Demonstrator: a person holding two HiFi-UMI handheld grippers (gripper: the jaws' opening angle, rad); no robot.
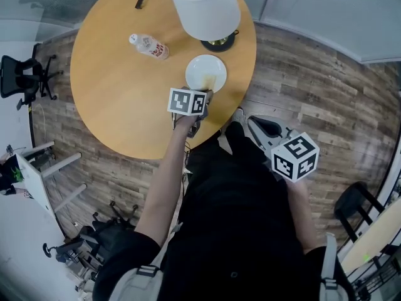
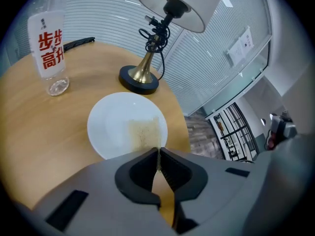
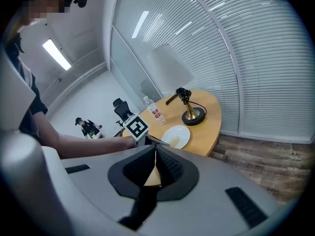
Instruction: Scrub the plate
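Observation:
A white plate [image 1: 202, 68] [image 2: 115, 124] [image 3: 176, 135] lies on the round wooden table [image 1: 119, 93], near its right edge. A thin yellowish scrub pad [image 2: 144, 131] [image 1: 209, 82] rests flat on the near side of the plate. My left gripper [image 2: 158, 151] [image 1: 206, 95] sits at the plate's near rim, shut, with the pad's edge pinched between its jaws. My right gripper [image 3: 155, 152] [image 1: 255, 125] hangs off the table over the wooden floor, to the right of the person's body. Its jaws are shut and hold nothing.
A lamp with a white shade [image 1: 203, 8] and a brass base [image 2: 139, 77] stands just beyond the plate. A labelled plastic bottle [image 1: 149, 46] [image 2: 47, 45] is on the table left of the plate. Office chairs [image 1: 25, 77] stand on the floor at left.

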